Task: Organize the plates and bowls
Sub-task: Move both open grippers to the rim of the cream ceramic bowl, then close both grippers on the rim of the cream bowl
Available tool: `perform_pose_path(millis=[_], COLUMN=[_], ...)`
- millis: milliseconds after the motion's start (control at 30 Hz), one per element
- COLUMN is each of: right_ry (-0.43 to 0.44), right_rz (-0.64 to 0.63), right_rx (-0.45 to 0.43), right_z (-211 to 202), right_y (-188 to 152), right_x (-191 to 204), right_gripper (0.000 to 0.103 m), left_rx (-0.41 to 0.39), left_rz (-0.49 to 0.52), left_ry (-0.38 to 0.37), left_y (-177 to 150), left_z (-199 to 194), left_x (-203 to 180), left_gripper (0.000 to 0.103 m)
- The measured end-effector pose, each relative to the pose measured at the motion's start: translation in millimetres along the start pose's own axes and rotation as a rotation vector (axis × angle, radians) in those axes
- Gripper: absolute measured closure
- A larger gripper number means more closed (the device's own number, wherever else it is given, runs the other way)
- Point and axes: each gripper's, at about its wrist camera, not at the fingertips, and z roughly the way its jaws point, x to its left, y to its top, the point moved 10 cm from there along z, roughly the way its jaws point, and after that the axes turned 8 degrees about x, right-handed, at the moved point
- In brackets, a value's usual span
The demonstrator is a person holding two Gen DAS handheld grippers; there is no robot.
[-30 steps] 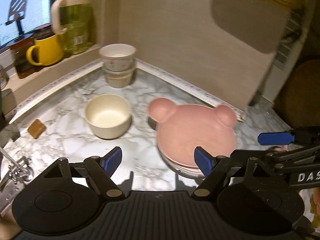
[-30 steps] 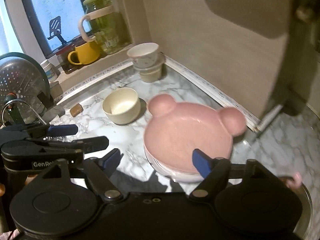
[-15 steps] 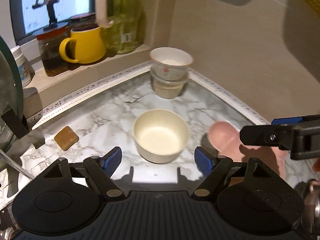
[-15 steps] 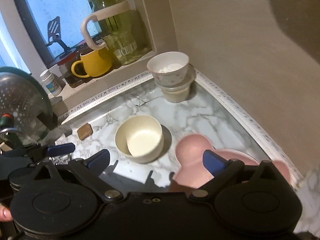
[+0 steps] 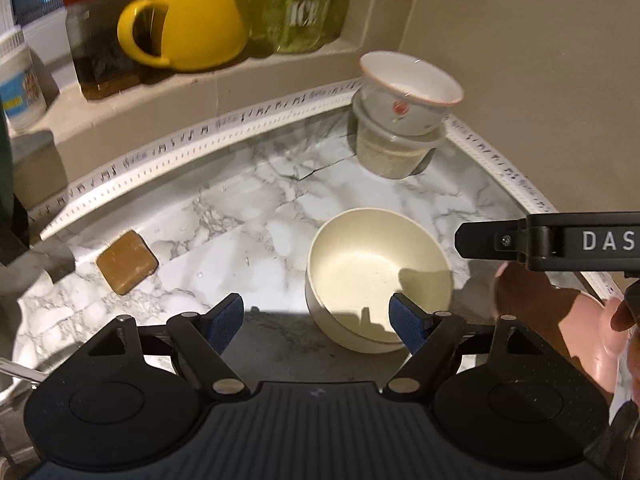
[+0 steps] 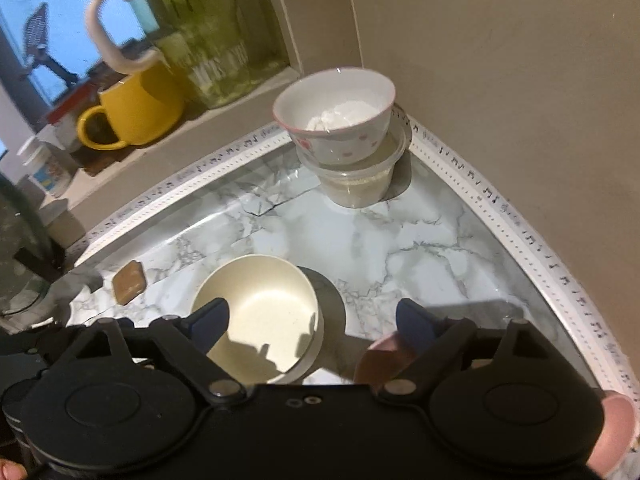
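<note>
Cream bowl (image 5: pixel 378 280) sits on the marble counter (image 5: pixel 240 216) just in front of the 2 stacked bowls (image 5: pixel 404 120), likely next for stacking, since left gripper (image 5: pixel 318 320) and right gripper (image 6: pixel 310 320) hover spread wide, empty.

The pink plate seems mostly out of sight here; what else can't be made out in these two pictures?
- Pink plate: left wrist view, cut off by the right edge and covered by the right gripper's body; right wrist view shows only slivers.
- Cream bowl: right wrist view, near rim hidden behind the right gripper.
- Jar on the sill: left wrist view, blurred, contents unclear.
- Lower tub under the white bowl: contents unclear.
</note>
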Motion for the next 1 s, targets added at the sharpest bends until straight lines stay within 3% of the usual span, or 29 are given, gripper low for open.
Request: perform_pose_path(millis=[367, 400, 467, 633, 1000], right_ry=[0.001, 0.002, 0.002, -0.003, -0.049], right_rz=[-0.005, -0.007, -0.010, -0.010, -0.033], right_rx=[0.071, 0.074, 0.082, 0.093, 0.087], right_z=[38, 40, 44, 50, 48], right_y=[8, 7, 7, 6, 4], right_x=[5, 6, 8, 10, 9], right_gripper=[0.047, 0.051, 0.057, 0.071, 0.094], left_rx=[0.019, 0.019, 0.032, 0.045, 0.053], left_rz=[0.005, 0.007, 0.007, -0.008, -0.014], left_ry=[0.002, 0.003, -0.005, -0.004, 0.013], left_y=[7, 7, 8, 8, 10], left_z=[31, 32, 36, 42, 47], left_x=[-3, -3, -4, 0, 3], left_gripper=[0.025, 0.028, 0.045, 0.062, 0.085])
